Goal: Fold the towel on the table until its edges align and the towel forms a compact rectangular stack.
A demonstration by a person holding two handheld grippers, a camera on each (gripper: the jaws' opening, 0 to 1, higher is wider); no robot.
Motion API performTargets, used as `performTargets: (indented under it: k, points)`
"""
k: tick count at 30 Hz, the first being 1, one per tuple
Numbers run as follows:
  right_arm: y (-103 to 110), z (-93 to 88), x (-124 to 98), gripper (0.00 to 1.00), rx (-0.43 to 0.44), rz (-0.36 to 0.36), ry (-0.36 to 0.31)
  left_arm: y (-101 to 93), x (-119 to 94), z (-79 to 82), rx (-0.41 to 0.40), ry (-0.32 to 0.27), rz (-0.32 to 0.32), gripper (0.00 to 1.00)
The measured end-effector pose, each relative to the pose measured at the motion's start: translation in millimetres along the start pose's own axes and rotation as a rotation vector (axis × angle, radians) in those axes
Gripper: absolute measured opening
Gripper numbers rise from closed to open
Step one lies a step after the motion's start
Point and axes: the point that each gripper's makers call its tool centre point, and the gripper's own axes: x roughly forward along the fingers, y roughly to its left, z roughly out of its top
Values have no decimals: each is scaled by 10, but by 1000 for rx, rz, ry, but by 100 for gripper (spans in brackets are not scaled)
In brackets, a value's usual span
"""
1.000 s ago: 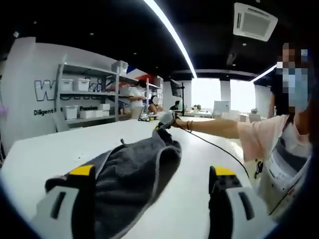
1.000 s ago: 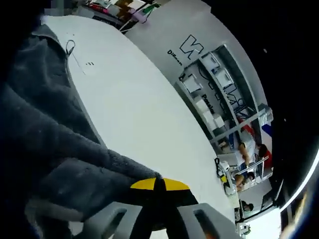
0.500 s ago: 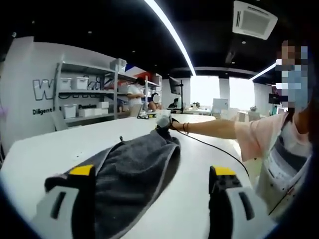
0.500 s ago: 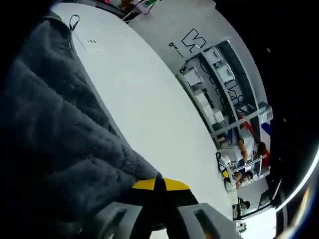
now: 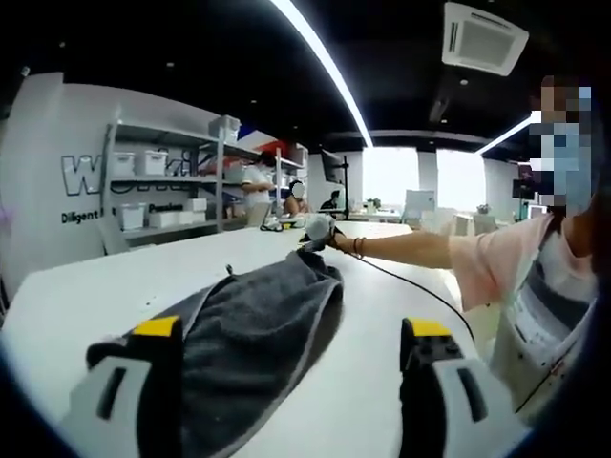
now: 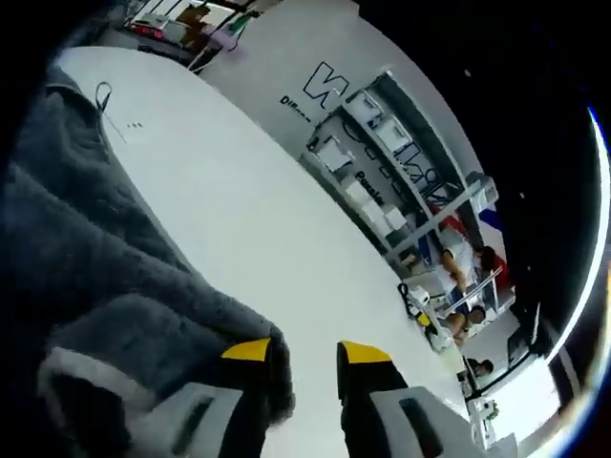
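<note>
Dark grey towel (image 5: 250,324) with pale edging on a white table (image 5: 86,286).

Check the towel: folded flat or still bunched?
Bunched. The towel lies humped on the table, far end raised at the right gripper, edges unaligned.

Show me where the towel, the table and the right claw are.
towel (image 5: 258,324): left gripper view, middle of the grey cloth
table (image 6: 258,229): right gripper view, bare white top
right claw (image 6: 304,355): right gripper view, between its yellow tips
</note>
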Motion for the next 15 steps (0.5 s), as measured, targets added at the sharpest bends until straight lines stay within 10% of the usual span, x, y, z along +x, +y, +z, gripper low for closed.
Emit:
performTargets:
  k: [5, 15]
  points:
    - [-273, 238, -316, 38, 85, 25, -91, -23, 6, -9, 1, 1, -3, 99]
    - [129, 475, -1285, 85, 184, 351, -165, -8, 25, -61, -4, 19, 3, 99]
